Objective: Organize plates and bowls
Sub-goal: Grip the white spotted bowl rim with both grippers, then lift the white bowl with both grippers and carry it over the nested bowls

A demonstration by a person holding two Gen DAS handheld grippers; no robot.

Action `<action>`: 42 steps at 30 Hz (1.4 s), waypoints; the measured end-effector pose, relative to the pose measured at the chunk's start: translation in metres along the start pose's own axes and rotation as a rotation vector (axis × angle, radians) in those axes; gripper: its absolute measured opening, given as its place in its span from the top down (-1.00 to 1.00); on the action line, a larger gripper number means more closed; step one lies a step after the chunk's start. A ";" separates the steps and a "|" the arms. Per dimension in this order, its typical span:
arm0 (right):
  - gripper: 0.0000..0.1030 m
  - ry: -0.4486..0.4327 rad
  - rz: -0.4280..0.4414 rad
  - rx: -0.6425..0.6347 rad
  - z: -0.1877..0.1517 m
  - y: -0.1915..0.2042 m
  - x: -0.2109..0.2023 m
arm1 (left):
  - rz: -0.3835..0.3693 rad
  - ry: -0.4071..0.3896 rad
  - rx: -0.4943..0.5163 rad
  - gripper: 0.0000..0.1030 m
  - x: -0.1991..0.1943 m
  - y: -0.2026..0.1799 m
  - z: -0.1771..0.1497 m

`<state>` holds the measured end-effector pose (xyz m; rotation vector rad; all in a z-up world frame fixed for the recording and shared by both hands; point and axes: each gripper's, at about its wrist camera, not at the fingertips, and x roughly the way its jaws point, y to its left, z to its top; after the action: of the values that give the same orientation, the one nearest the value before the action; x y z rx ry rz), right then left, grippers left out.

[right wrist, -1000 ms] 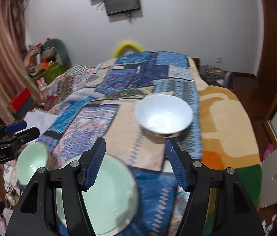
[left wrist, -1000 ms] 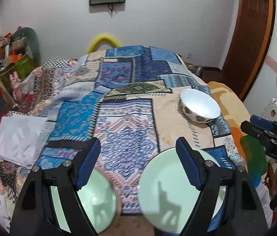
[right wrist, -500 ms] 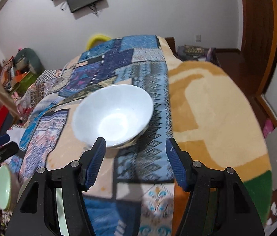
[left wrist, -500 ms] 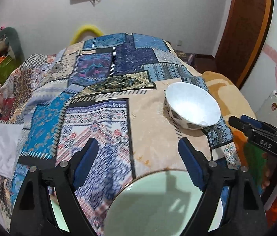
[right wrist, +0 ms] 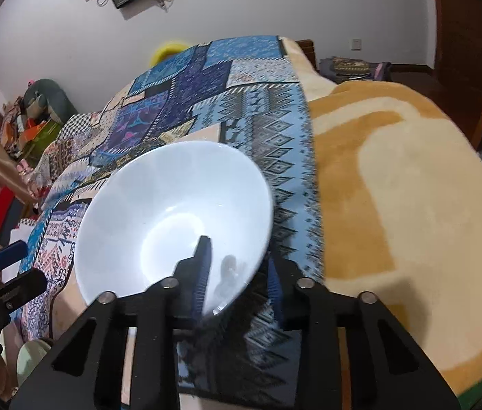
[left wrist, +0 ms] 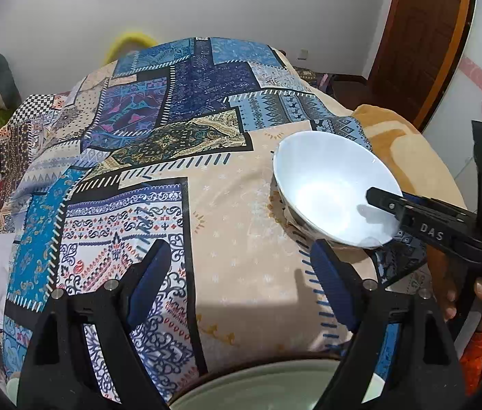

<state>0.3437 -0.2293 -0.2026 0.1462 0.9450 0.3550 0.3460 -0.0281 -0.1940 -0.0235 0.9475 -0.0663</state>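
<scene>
1. Your work surface is the bed with the patchwork cover in blue and beige [left wrist: 206,205]; beside it lies a plush blanket in orange and cream [right wrist: 394,188].
2. The pale green round plate [left wrist: 268,389] lies at the near edge of the bed, just under your left claw. I judge it is not yet stacked with anything.
3. The white glossy bowl [right wrist: 172,212] stands on the cover, near the border to the plush blanket. It is the thing you handle now.
4. Your right claw [right wrist: 237,273] is closed on the near rim of the white bowl: one finger inside, the other outside.
5. Your left claw [left wrist: 241,276] is wide open and holds nothing.
6. The task looks only begun: the bowl is gripped but not yet placed.
</scene>
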 end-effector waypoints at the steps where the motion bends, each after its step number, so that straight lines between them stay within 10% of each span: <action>1: 0.51 -0.003 -0.009 -0.011 -0.001 0.002 0.000 | -0.001 -0.001 -0.001 -0.63 0.002 0.000 0.001; 11: 0.51 0.026 0.082 -0.100 -0.009 0.020 -0.002 | -0.003 0.002 -0.005 -0.51 0.020 -0.003 0.006; 28: 0.51 0.045 0.069 -0.119 -0.008 0.042 0.007 | -0.109 0.119 -0.137 0.71 0.062 0.014 0.008; 42: 0.52 0.019 0.062 -0.135 -0.015 0.056 -0.019 | -0.068 0.086 -0.108 0.73 0.035 0.010 -0.002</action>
<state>0.3077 -0.1846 -0.1812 0.0484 0.9334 0.4769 0.3654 -0.0208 -0.2240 -0.1537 1.0355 -0.0791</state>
